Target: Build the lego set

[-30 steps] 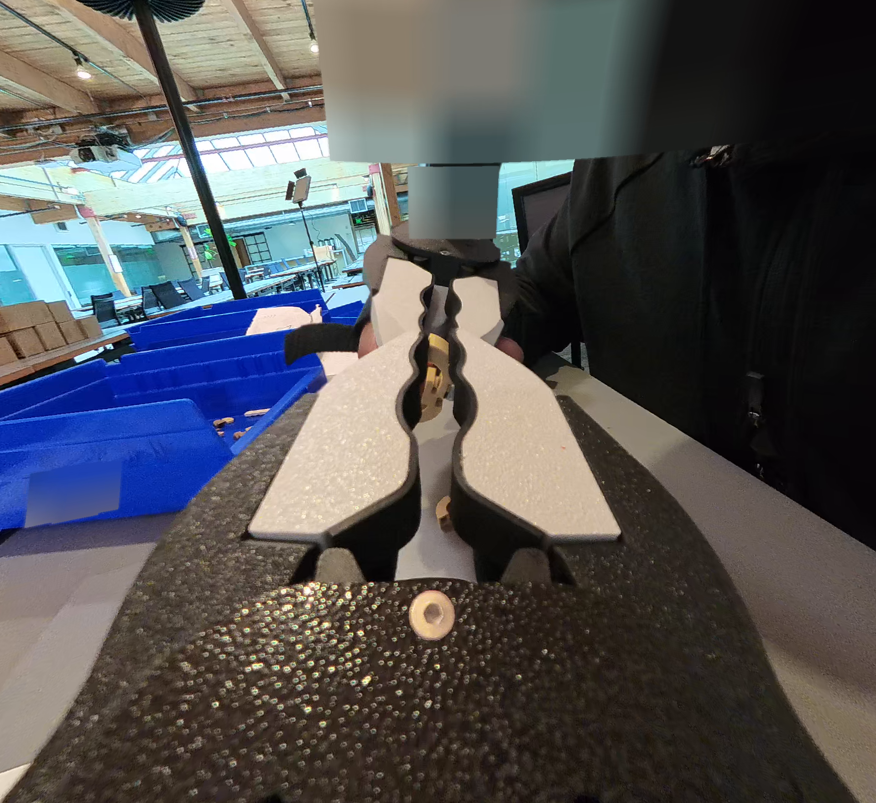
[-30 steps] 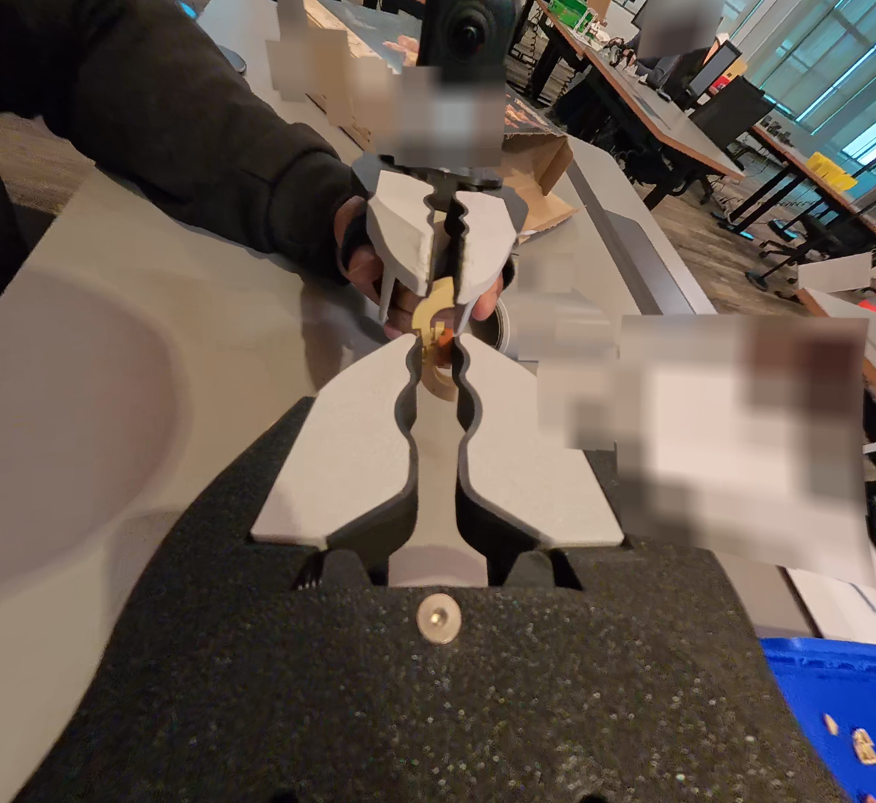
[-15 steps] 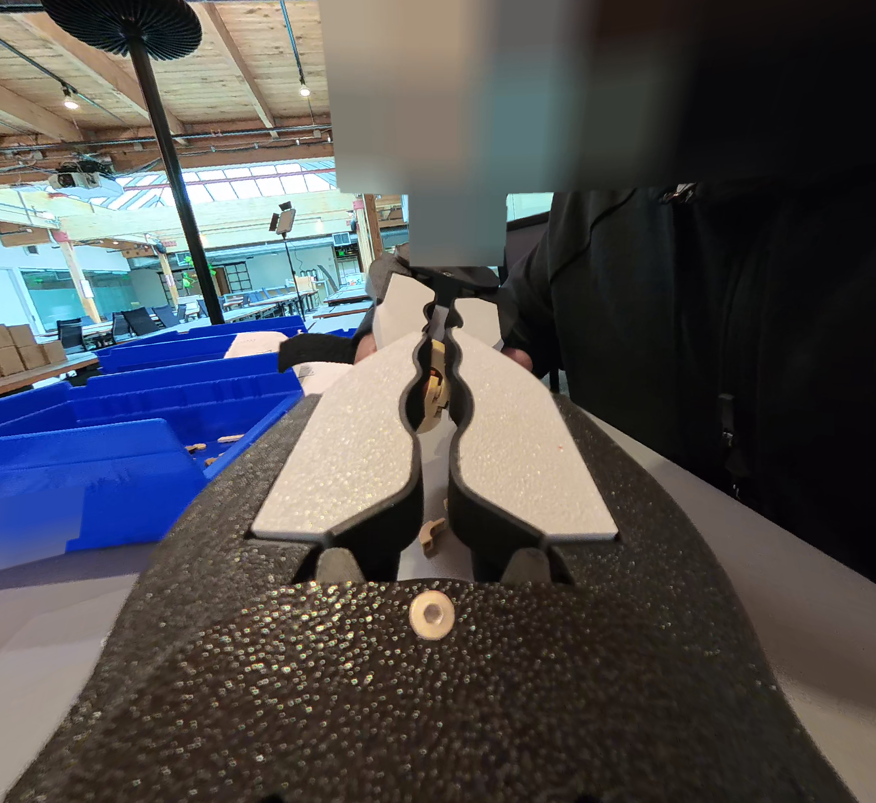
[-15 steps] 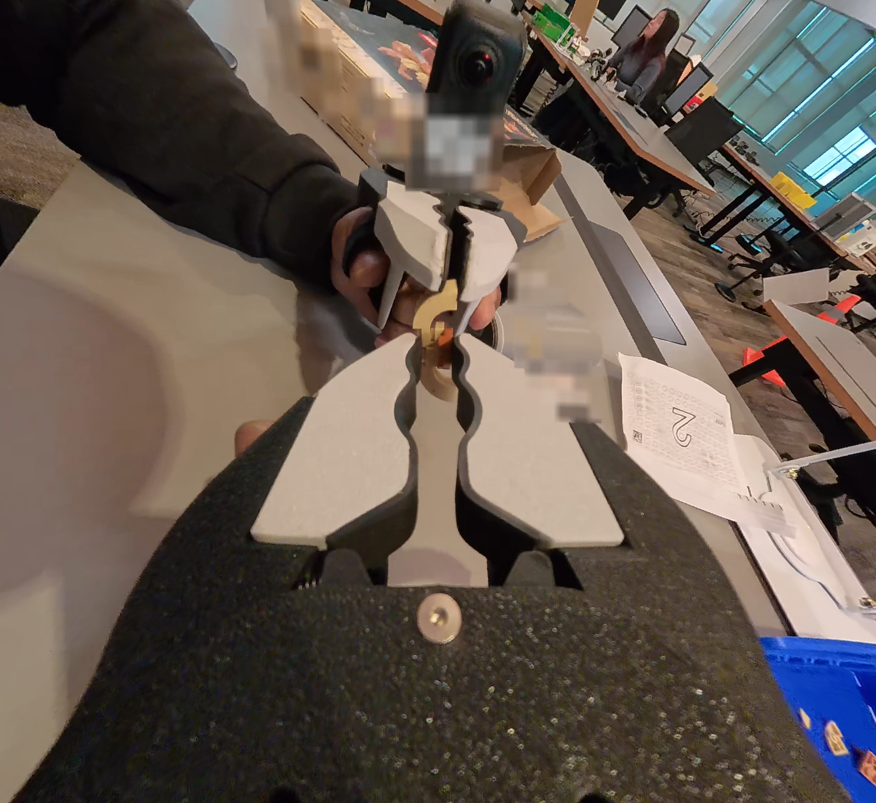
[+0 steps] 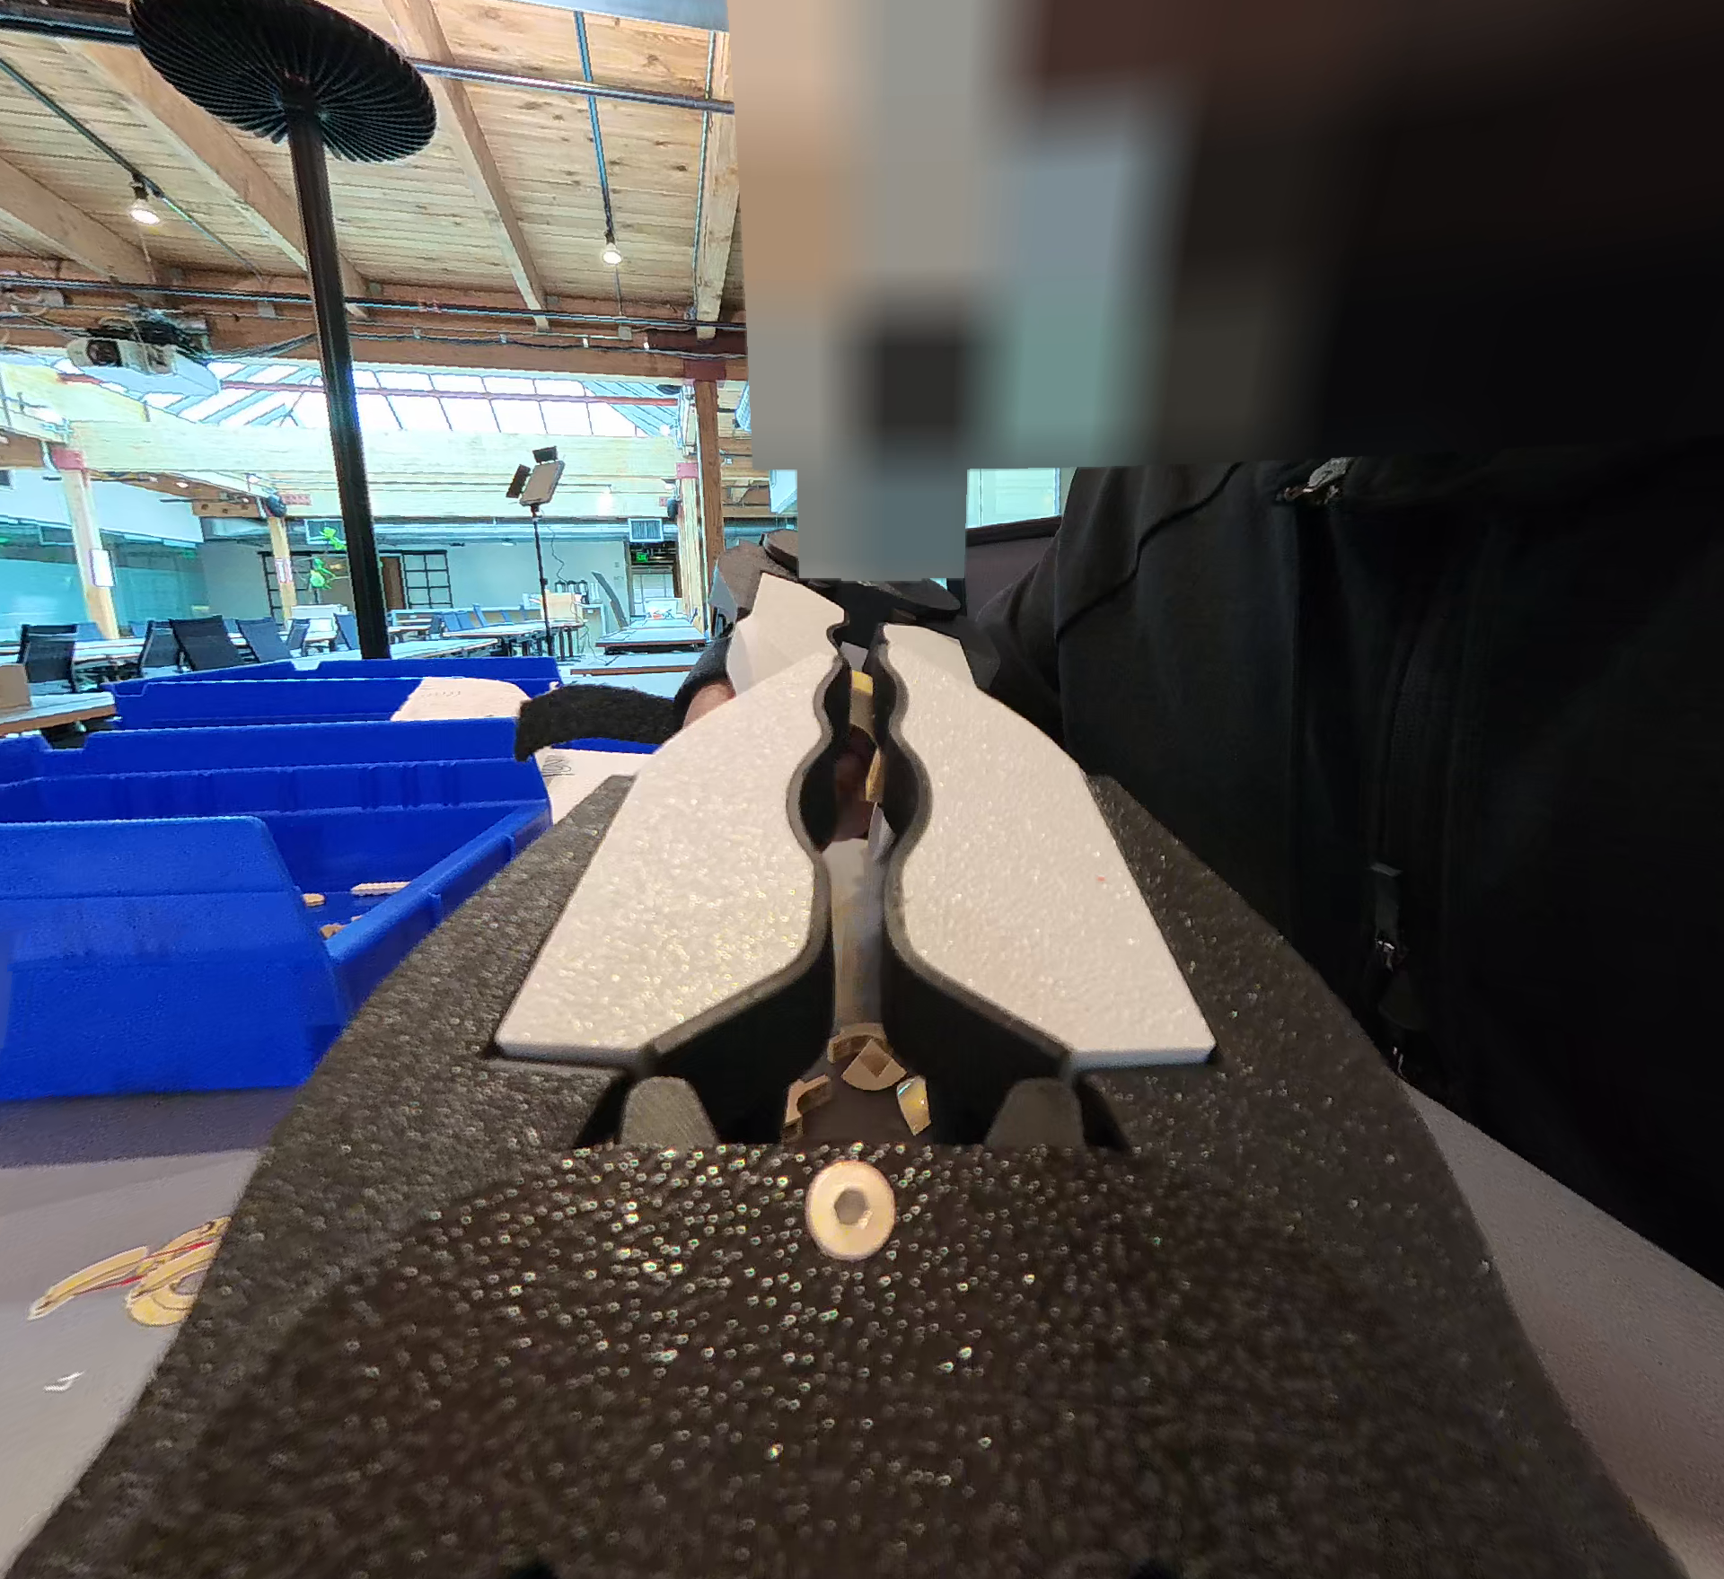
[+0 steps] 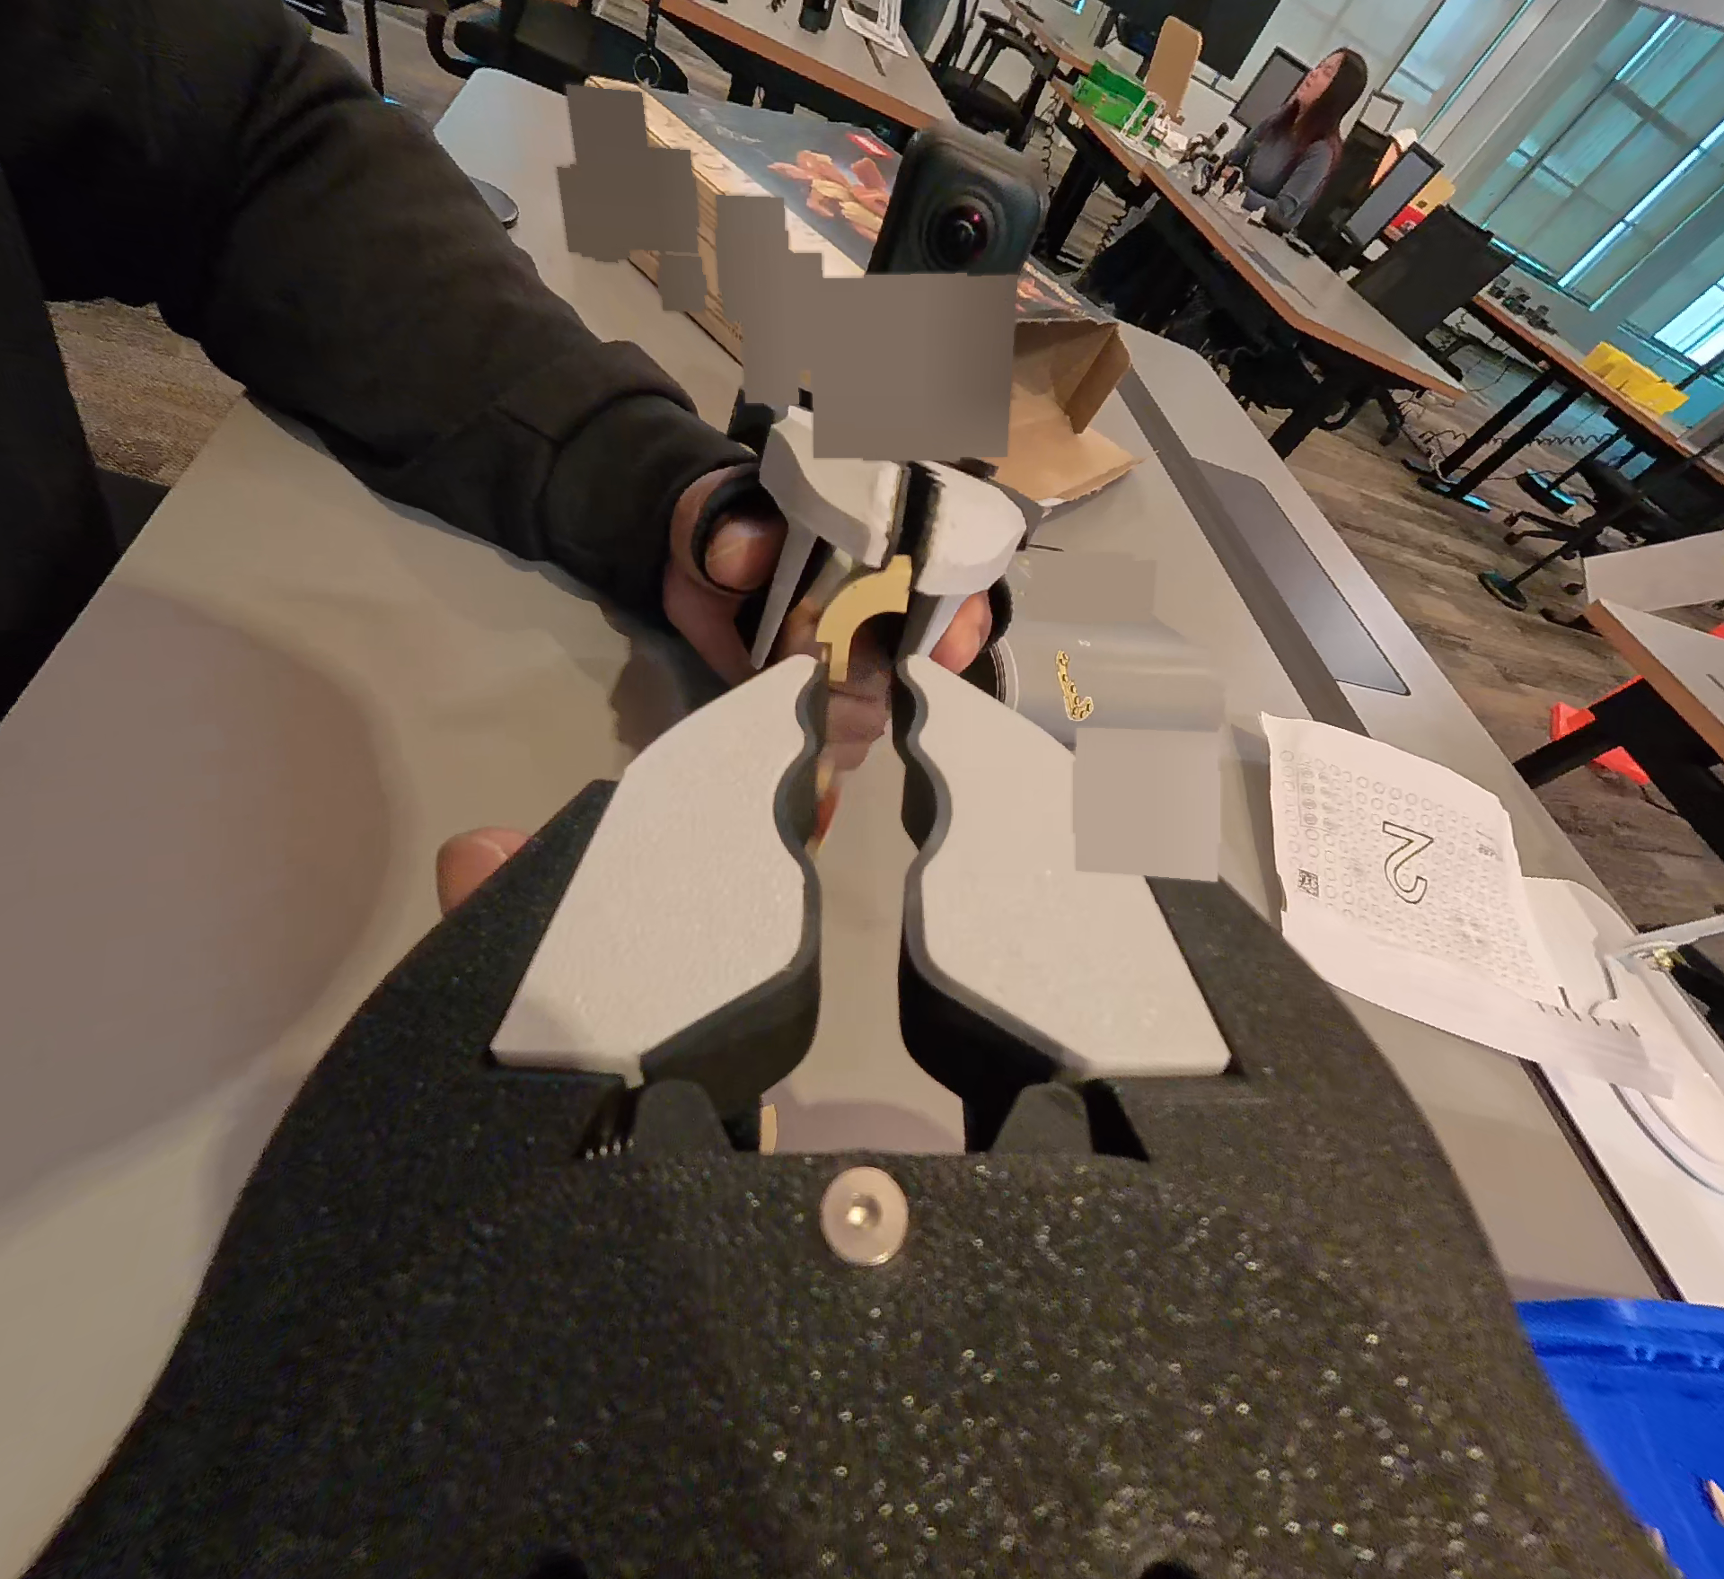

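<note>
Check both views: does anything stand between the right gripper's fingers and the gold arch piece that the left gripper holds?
Nothing visible does. The gold arch piece, pinched in the left gripper, hangs just beyond the tips of the right gripper. Only the person's hand shows behind it.

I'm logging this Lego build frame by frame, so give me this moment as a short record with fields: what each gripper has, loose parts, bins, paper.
left gripper: shut on the gold curved piece, held above the table
right gripper: tips meet the left gripper's; a tan part shows between them, grip unclear
loose pieces: several small tan ones on the grey table, under the left gripper
blue bins: on the table in the left wrist view, a few small pieces inside
printed sheet: flat on the table in the right wrist view
cardboard box: open, behind the left gripper
</note>
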A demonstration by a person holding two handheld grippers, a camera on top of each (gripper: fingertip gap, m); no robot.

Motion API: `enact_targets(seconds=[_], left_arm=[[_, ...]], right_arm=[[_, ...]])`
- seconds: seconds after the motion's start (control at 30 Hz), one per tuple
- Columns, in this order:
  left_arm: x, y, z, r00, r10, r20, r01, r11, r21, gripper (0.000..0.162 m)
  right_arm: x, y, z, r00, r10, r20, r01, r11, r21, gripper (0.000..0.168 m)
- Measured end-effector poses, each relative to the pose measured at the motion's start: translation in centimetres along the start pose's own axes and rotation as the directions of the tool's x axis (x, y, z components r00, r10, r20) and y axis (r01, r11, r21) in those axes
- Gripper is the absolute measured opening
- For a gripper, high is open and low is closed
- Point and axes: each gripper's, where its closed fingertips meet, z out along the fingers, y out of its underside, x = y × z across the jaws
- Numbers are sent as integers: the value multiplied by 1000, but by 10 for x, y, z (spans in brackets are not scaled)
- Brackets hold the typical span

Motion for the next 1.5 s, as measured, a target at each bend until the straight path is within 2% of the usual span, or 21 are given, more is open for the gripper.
enact_targets(seconds=[0.47,0.57,0.67,0.87,1.13,1.27,1.43,1.5], left_arm=[[-7,0,-5,999,-38,37,38,999,-17,2],[-8,4,-8,998,-30,50,34,996,-85,2],[-5,12,-15,1000,-7,28,13,978,-210,2],[1,35,-35,1000,13,-16,-19,902,-432,2],[27,60,-57,987,57,-152,-144,743,-653,2],[40,69,-68,966,85,-246,-240,655,-717,2],[49,72,-73,947,104,-305,-302,615,-729,2],[47,79,-79,941,115,-318,-325,563,-760,2]], right_arm=[[6,14,3,1000,9,-14,-10,999,-53,13],[5,24,5,1000,22,6,-21,995,-101,13],[-5,40,10,996,53,74,-38,981,-188,13],[-35,65,21,972,101,212,-24,941,-337,18],[-60,84,38,954,121,274,12,898,-440,24],[-61,88,45,955,135,264,3,886,-465,23],[-60,97,49,962,115,247,21,872,-489,11],[-59,97,49,961,130,244,4,876,-483,10]])
